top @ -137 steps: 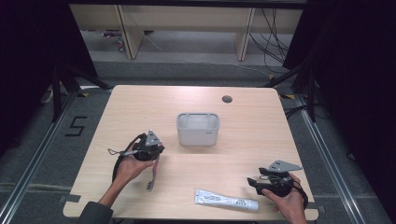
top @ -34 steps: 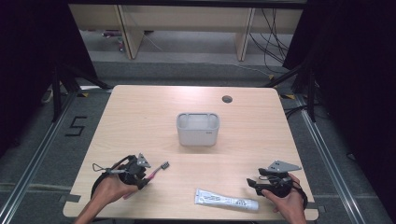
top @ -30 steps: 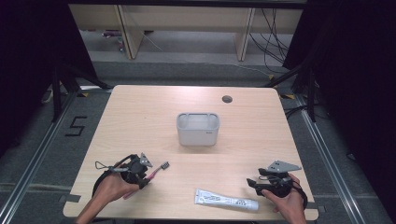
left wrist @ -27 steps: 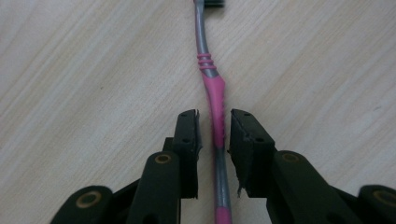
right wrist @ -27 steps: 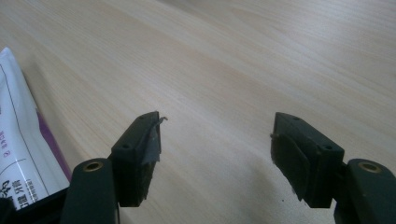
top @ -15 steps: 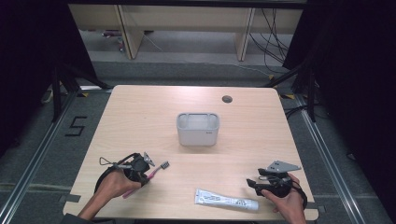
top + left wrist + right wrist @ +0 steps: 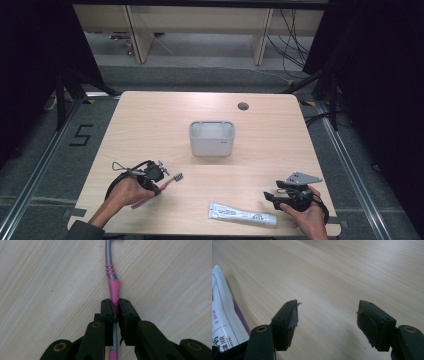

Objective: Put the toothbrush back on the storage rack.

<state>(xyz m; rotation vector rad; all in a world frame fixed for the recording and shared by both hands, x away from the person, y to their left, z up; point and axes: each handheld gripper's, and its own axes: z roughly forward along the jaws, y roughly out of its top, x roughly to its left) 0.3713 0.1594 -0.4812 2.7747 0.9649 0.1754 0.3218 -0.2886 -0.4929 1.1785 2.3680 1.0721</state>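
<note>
- Clamping on the toothbrush is seen at the left gripper: jaws have just been closing, pads now pressed on the pink part of the handle (grey neck runs on toward 12 o'clock in the left gripper view).
- Toothbrush is located in the high view at about 8 o'clock from the grey container, at the front-left of the table; head end points toward 2 o'clock, handle end toward 8 o'clock under the hand.
- Whether the brush is lifted off the wood cannot be told.
- Left gripper is held low over the table by the left hand.
- Right gripper is spread wide with nothing between the jaws (bare wood behind them).
- Right gripper is seen at roughly 5 o'clock from the container, jaws aimed toward 9 o'clock.
- Toothpaste tube lies flat just beside it, near the front edge; its end is seen at 9 o'clock in the right gripper view.
</note>
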